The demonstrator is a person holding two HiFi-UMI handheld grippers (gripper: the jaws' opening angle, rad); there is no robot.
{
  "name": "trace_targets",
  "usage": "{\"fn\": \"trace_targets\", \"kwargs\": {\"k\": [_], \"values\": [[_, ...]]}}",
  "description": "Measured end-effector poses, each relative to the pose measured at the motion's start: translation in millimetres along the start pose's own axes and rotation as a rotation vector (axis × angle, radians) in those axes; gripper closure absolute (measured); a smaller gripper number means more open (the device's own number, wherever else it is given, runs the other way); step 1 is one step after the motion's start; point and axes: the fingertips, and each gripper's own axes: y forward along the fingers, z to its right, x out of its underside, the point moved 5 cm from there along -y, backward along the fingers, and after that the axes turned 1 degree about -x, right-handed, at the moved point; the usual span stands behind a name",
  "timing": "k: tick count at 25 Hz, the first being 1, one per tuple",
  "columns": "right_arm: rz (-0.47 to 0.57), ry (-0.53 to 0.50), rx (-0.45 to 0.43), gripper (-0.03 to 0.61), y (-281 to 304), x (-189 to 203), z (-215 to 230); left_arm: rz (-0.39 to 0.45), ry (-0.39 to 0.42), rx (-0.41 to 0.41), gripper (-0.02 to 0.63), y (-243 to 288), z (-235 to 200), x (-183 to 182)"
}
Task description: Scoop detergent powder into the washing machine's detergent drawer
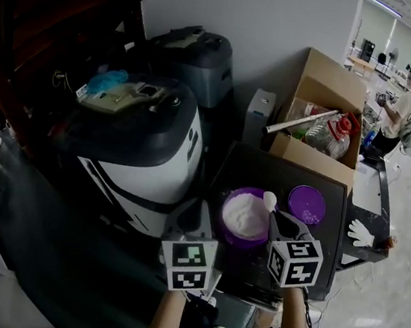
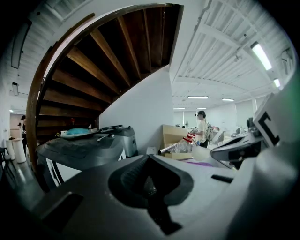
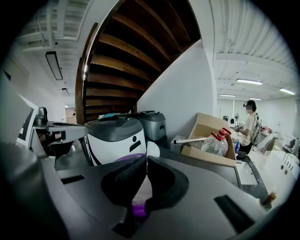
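Observation:
A purple tub (image 1: 245, 219) full of white detergent powder stands on the black table (image 1: 265, 167), with its purple lid (image 1: 307, 204) to the right. My right gripper (image 1: 282, 223) (image 3: 144, 161) is shut on the handle of a white scoop (image 1: 270, 200) (image 3: 151, 149), whose bowl hangs over the tub's right rim. The white and black washing machine (image 1: 148, 144) (image 3: 115, 138) stands to the left. I cannot make out its detergent drawer. My left gripper (image 1: 196, 222) (image 2: 149, 160) is between the machine and the tub, its jaws together with nothing seen between them.
A cardboard box (image 1: 328, 86) at the table's back holds a clear water bottle (image 1: 329, 137) and a metal tube. A grey appliance (image 1: 193, 60) stands behind the washer. A white glove (image 1: 362, 232) lies at the right. A person (image 1: 404, 107) stands far right. Wooden stairs (image 2: 93, 70) rise on the left.

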Motion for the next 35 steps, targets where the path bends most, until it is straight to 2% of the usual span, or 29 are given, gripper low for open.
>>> {"fn": "trace_targets", "kwargs": {"k": [9, 21, 35], "values": [[-0.202, -0.083, -0.043, 0.558, 33, 9, 2, -0.023, 0.002, 0.015, 0.612, 20, -9, 3], [-0.394, -0.194, -0.105, 0.558, 58, 19, -5, -0.052, 0.000, 0.029, 0.612, 28, -16, 12], [-0.521, -0.171, -0.133, 0.558, 69, 28, 6, -0.064, 0.000, 0.035, 0.612, 25, -17, 18]]}}
